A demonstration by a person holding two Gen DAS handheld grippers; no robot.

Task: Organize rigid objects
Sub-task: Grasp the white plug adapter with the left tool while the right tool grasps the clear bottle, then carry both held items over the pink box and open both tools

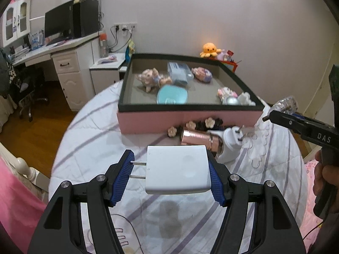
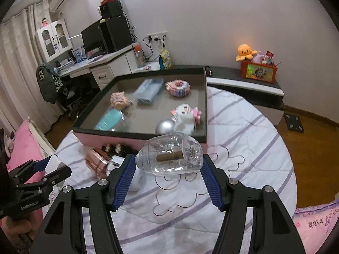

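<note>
My left gripper (image 1: 169,175) is shut on a white plug adapter (image 1: 177,169), its two prongs pointing left, held above the bed. My right gripper (image 2: 168,171) is shut on a clear glass bottle (image 2: 171,156) with a rolled paper inside, held sideways in front of the box. It also shows at the right of the left wrist view (image 1: 285,104). The pink box with a black rim (image 1: 190,120) holds plush toys, a blue pack, a teal tin and a silver ball (image 2: 165,126). A copper cylinder (image 1: 199,139) and a white plug (image 1: 229,141) lie before the box.
The box sits on a white quilted bed with purple stripes (image 2: 243,148). Flower hair clips (image 1: 191,124) lie against the box front. A desk with a monitor (image 1: 61,21) stands far left. A dark bench with an orange toy crate (image 2: 259,71) stands far right.
</note>
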